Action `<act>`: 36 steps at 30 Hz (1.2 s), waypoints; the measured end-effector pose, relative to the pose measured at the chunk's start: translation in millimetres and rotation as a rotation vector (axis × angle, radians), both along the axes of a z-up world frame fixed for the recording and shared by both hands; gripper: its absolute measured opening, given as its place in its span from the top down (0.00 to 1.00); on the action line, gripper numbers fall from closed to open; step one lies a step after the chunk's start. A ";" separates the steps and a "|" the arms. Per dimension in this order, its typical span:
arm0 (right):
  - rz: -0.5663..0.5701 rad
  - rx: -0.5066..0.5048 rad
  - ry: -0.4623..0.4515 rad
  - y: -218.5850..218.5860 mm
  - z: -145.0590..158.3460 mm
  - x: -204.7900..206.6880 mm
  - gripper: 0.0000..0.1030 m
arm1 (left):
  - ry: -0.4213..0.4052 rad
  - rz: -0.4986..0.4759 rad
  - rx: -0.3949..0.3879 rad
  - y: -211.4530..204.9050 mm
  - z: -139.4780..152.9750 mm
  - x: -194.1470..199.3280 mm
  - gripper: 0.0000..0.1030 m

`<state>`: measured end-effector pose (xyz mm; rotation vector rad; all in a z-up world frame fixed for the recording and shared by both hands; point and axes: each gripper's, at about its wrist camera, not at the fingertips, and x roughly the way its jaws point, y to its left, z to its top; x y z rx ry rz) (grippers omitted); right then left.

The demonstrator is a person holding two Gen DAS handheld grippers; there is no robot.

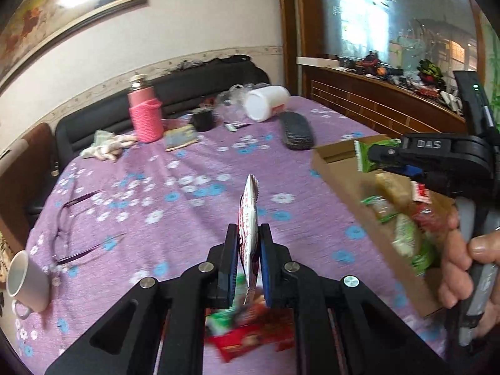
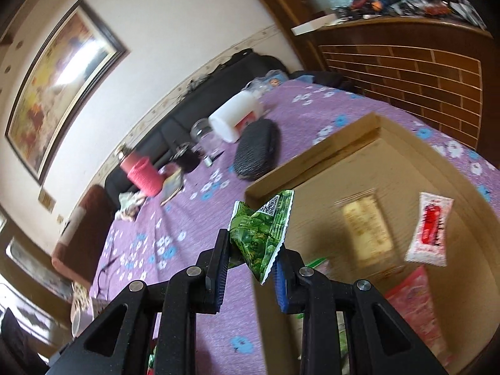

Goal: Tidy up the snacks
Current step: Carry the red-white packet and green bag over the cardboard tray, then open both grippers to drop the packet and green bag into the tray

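My left gripper (image 1: 247, 262) is clamped on a white-and-red snack packet (image 1: 248, 218) that stands upright between its pads, above the purple flowered tablecloth (image 1: 175, 187). More red and green packets (image 1: 250, 334) lie just below it. My right gripper (image 2: 250, 268) pinches a crumpled green snack packet (image 2: 261, 231) at the near corner of the cardboard box (image 2: 312, 156), which lies ahead and to its right with a pink-and-red packet (image 2: 429, 228) and others blurred inside.

A framed painting (image 1: 67, 6) hangs on the pale wall (image 1: 203, 22) above a dark sofa (image 1: 175, 93). Right of it, a wooden cabinet (image 1: 381, 100) stands below a bright window (image 1: 359, 22). A purple flowered cloth covers the table (image 1: 175, 193).
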<state>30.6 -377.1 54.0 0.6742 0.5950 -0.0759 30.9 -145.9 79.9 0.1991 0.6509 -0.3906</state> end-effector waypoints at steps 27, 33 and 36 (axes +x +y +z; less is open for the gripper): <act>-0.272 0.043 0.189 -94.8 -20.6 -13.8 0.64 | 0.243 -0.316 -0.102 -147.5 -33.7 -8.6 0.83; -0.317 -0.010 0.141 -92.5 -8.3 -23.2 0.51 | 0.218 -0.296 -0.121 -138.0 -23.8 -8.2 0.67; -0.303 -0.041 0.065 -84.6 4.9 -28.2 0.51 | 0.208 -0.287 -0.130 -132.0 -17.0 -9.2 0.67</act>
